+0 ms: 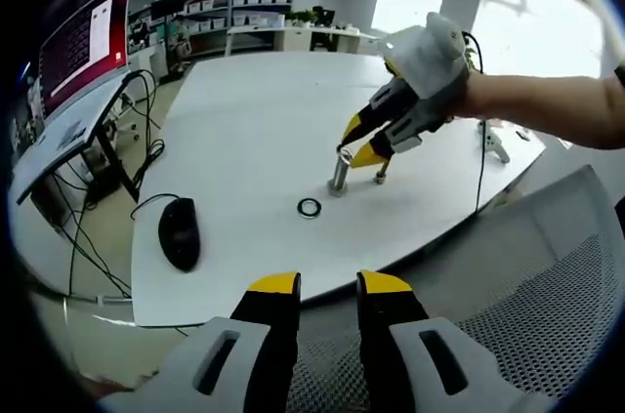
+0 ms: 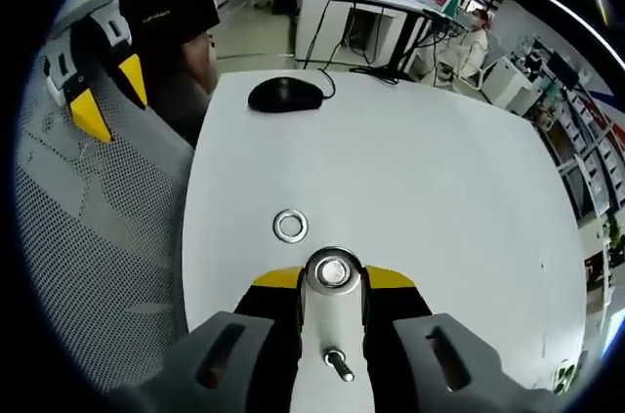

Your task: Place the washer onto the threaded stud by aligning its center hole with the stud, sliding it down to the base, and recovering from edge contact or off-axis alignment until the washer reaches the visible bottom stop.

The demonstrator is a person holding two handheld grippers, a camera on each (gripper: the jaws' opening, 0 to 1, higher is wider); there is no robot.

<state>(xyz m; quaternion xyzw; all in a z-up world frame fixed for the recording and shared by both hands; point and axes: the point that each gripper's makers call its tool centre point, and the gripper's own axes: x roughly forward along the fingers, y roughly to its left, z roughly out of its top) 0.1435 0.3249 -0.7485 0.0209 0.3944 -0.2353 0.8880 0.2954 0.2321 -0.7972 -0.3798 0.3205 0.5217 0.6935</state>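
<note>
The washer (image 1: pixel 310 207) lies flat on the white counter (image 1: pixel 244 140), just beside the upright metal stud (image 1: pixel 340 171) at its seven o'clock in the left gripper view; in the right gripper view the washer (image 2: pixel 290 226) sits at eleven o'clock of the stud's top face (image 2: pixel 332 270), apart from it. The washer is not threaded, so the main work of the task remains: pickup, alignment of the centre hole, descent to the base stop. The right claw (image 2: pixel 332 281) straddles the stud, one yellow tip on each side; whether the tips press the stud or merely flank it cannot be told. A small bolt-like piece (image 2: pixel 339 363) stands behind the stud, between the jaws. The left claw (image 1: pixel 327 283) hangs over the mesh chair (image 1: pixel 547 286) off the counter's near edge, tips slightly apart and holding nothing. A computer mouse (image 1: pixel 180 231) rests at the counter's nine o'clock side, well apart from the stud.
</note>
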